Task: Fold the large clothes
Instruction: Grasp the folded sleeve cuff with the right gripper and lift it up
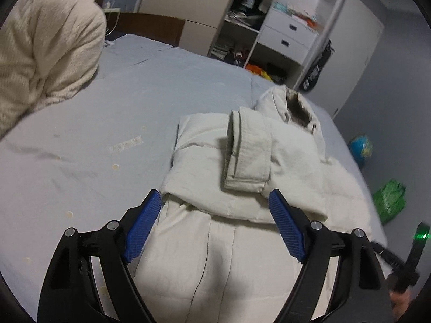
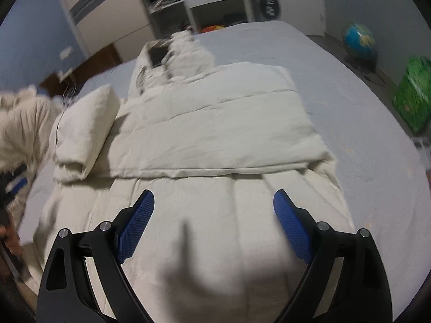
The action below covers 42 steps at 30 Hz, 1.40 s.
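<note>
A cream padded coat [image 1: 242, 167] lies on the pale blue bed [image 1: 107, 134], its sleeves folded across the body and its fur-trimmed hood [image 1: 296, 105] at the far end. It also shows in the right wrist view [image 2: 215, 123]. My left gripper [image 1: 215, 204] is open and empty, hovering over the coat's lower part near the folded sleeve [image 1: 247, 156]. My right gripper [image 2: 214, 202] is open and empty above the coat's hem. The right gripper also shows at the edge of the left wrist view [image 1: 409, 255].
A cream knitted garment [image 1: 45, 51] is piled at the bed's far left. White drawers [image 1: 288, 35] and open shelves stand beyond the bed. A globe [image 2: 359, 40] and a green bag [image 2: 412, 94] sit on the floor to the right.
</note>
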Available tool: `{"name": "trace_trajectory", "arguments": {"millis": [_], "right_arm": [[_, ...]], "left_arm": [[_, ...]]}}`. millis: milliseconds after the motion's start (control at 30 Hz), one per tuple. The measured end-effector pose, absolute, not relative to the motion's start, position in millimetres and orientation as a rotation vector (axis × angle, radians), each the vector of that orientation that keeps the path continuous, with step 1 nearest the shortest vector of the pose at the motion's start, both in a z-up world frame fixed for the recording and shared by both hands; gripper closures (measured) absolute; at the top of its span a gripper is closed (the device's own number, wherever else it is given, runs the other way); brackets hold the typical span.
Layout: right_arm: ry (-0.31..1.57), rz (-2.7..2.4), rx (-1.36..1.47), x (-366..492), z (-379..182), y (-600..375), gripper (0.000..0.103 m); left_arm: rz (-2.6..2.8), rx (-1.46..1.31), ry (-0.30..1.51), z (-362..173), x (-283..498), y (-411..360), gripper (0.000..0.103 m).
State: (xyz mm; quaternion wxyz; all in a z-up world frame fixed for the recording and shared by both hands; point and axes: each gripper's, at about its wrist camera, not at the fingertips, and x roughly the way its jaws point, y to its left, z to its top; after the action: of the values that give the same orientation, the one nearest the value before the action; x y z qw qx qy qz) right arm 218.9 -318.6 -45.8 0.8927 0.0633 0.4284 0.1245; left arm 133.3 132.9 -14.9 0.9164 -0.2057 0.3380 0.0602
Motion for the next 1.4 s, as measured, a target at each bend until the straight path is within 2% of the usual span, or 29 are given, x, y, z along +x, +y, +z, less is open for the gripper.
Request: {"name": "trace_trajectory", "arguments": {"millis": [300, 533, 833, 1133, 1200, 1267, 1300, 1400], "right_arm": [[0.829, 0.450, -0.107, 229.7, 3.5, -192.6, 0.017], [0.762, 0.603, -0.337, 230.6, 22.0, -76.7, 0.017], [0.807, 0.620, -0.588, 238.3, -10.1, 16.4, 0.017], [0.845, 0.538, -0.690, 256.6, -40.0, 42.5, 0.018], [0.849, 0.524, -0.697, 260.7, -41.9, 43.3, 0.024], [0.858, 0.525, -0.698, 263.9, -41.8, 42.4, 0.036], [0.860, 0.530, -0.698, 265.1, -41.2, 41.0, 0.049], [0.860, 0.536, -0.672, 268.6, -34.6, 33.3, 0.072]], "left_arm": [[0.308, -0.575, 0.712, -29.4, 125.6, 171.3, 0.024], [0.450, -0.682, 0.639, -27.3, 104.1, 201.0, 0.024], [0.594, -0.813, 0.541, -26.8, 69.6, 232.5, 0.024], [0.549, -0.791, 0.569, -27.0, 80.4, 224.5, 0.024], [0.547, -0.790, 0.574, -27.9, 82.2, 224.3, 0.024], [0.542, -0.786, 0.577, -27.8, 83.1, 223.2, 0.024], [0.540, -0.781, 0.578, -27.4, 83.6, 222.1, 0.024], [0.529, -0.765, 0.580, -26.8, 85.5, 218.7, 0.024]]}}
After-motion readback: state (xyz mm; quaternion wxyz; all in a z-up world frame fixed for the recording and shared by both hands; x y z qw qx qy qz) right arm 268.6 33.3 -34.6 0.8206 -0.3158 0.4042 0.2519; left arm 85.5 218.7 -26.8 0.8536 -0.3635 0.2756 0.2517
